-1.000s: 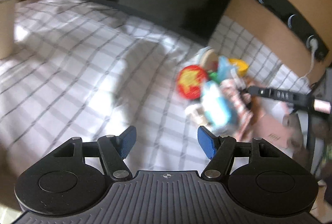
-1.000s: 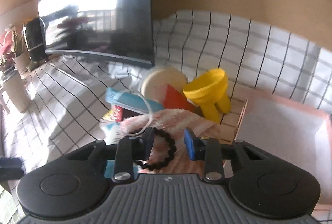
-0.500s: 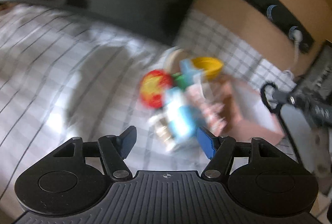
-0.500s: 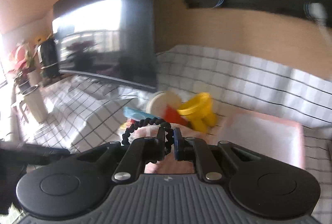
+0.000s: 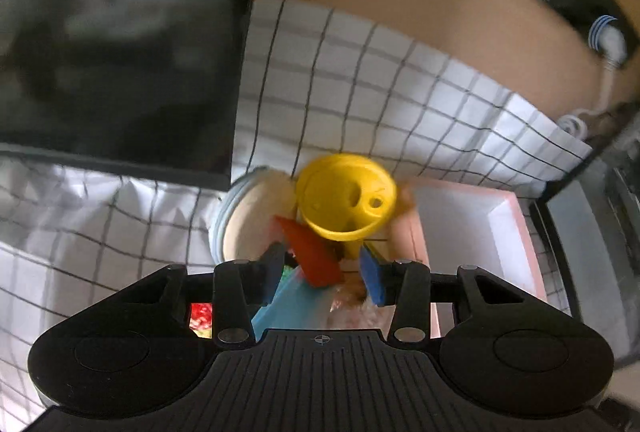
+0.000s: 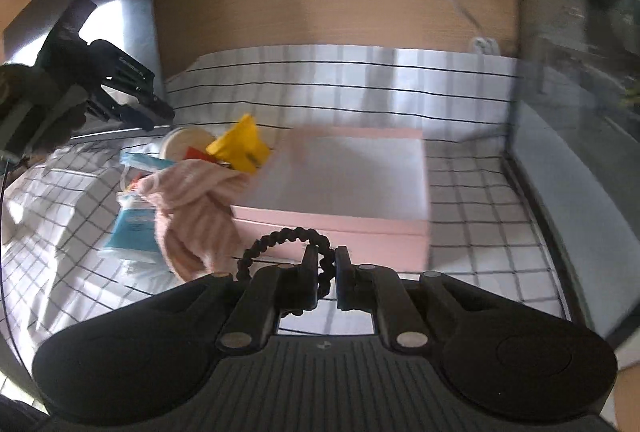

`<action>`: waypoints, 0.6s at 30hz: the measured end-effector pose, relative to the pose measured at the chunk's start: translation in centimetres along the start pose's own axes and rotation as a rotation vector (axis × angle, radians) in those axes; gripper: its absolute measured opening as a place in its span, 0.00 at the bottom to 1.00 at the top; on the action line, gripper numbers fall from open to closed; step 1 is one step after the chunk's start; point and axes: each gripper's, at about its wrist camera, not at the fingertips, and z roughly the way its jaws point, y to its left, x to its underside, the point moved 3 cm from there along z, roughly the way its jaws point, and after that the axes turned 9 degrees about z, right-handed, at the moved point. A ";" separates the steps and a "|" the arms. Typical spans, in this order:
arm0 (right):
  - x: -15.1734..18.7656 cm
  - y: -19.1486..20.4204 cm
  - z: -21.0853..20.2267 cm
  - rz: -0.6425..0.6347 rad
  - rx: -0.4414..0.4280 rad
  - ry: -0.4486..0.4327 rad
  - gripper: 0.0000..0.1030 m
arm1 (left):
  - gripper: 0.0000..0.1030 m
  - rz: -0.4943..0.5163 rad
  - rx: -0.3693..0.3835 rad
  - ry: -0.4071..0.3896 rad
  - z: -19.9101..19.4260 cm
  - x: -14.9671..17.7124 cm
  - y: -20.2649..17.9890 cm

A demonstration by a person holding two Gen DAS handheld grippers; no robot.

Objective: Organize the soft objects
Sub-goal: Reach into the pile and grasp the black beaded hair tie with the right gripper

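Pinching a black beaded hair tie, the right gripper sits clamped just before the shallow pink cardboard box. Left of that box, the left gripper is closing, half-spread, around a red wedge below a yellow plastic funnel.

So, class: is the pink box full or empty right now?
Empty. The pink box shows only bare white floor inside in both wrist views; the pile with the pink striped cloth lies outside, beside it.

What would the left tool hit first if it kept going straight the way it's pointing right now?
Most likely the red wedge, which sits between the closing fingers of the left tool, with the yellow funnel just beyond it. The picture is blurred, so depth is uncertain.
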 end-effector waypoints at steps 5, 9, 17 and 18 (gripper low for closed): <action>0.6 -2.1 -0.2 0.063 0.037 0.011 0.08 | 0.44 -0.044 -0.022 0.120 3.7 -1.2 0.7; 0.7 -2.3 0.4 0.078 0.039 0.022 0.08 | 0.44 -0.053 -0.005 0.180 6.4 -1.0 0.7; 1.3 -2.4 0.6 0.069 0.034 0.043 0.08 | 0.22 -0.008 -0.005 0.212 9.9 -1.0 -0.1; 1.4 -2.5 0.7 0.073 0.037 0.048 0.08 | 0.22 -0.008 0.000 0.212 10.2 -1.2 -0.3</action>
